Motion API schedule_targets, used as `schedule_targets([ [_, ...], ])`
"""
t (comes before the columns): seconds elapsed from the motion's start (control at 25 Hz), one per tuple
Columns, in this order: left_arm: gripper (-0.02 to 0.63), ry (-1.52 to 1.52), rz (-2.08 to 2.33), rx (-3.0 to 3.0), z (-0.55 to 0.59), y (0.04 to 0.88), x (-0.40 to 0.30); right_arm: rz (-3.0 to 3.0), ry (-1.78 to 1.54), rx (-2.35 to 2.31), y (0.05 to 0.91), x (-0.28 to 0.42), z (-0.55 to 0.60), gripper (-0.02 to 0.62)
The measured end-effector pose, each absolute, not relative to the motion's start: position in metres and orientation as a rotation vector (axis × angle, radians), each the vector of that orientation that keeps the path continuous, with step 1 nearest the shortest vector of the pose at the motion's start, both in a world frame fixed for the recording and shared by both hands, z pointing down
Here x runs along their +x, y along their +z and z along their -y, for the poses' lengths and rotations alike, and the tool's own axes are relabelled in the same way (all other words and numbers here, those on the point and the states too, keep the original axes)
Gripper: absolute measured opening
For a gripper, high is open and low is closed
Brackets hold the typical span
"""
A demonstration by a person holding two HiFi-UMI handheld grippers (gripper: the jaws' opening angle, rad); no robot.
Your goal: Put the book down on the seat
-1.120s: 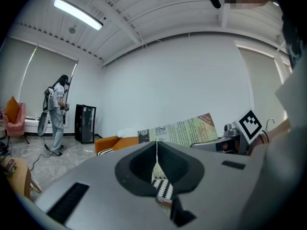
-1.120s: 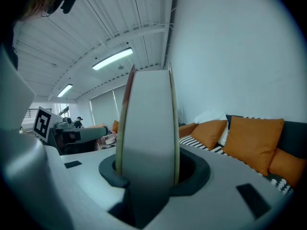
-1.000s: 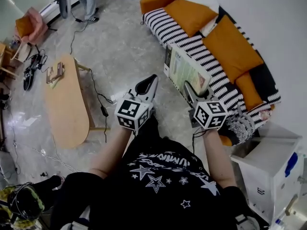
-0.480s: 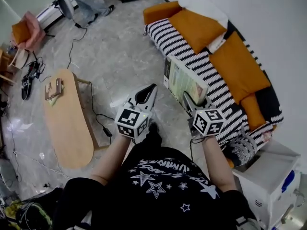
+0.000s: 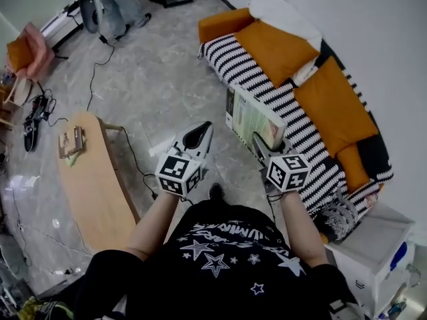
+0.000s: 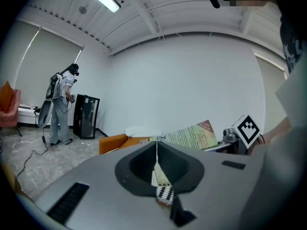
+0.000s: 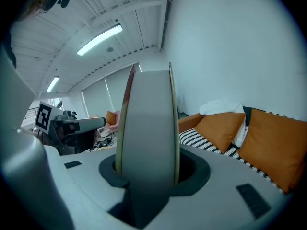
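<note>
A large book (image 5: 254, 117) with a green and cream cover stands on edge in the air, just in front of the black-and-white striped sofa seat (image 5: 298, 127). My right gripper (image 5: 262, 144) is shut on its near lower edge. In the right gripper view the thick book (image 7: 146, 133) fills the gap between the jaws. To the left, my left gripper (image 5: 200, 133) hangs over the floor with its jaws together and nothing in them. The left gripper view shows its tips (image 6: 157, 145) meeting, with the book (image 6: 194, 135) beyond them.
Orange cushions (image 5: 332, 103) and a white pillow (image 5: 283, 13) lie along the sofa back. A wooden coffee table (image 5: 93, 185) stands at the left, with cables on the floor around it. A white cabinet (image 5: 373, 245) is at the lower right. A person (image 5: 117, 2) stands far off.
The whole view has shifted a little while I move beside the sofa. The book stays upright in my right gripper, and my left gripper keeps its place next to it.
</note>
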State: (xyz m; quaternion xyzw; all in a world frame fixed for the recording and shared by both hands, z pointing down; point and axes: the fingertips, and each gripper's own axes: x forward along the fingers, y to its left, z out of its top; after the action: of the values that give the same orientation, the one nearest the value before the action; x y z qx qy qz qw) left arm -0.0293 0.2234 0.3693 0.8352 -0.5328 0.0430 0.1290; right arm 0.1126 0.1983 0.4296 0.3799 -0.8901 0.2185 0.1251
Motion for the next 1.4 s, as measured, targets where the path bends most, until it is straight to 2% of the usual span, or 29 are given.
schedule_targets([
  [0.52, 0.015, 0.106, 1.511, 2.403, -0.176, 0.386, -0.052, 2.537, 0.698, 1.133, 0.454, 0.099, -0.146, 0.17],
  [0.96, 0.015, 0.127, 1.609, 2.343, -0.045, 0.389, -0.074, 2.593, 0.732, 1.02, 0.47, 0.064, -0.001, 0.17],
  [1.4, 0.015, 0.128, 1.597, 2.297, 0.067, 0.391, -0.069, 2.571, 0.786, 0.962, 0.478, 0.067, 0.122, 0.17],
])
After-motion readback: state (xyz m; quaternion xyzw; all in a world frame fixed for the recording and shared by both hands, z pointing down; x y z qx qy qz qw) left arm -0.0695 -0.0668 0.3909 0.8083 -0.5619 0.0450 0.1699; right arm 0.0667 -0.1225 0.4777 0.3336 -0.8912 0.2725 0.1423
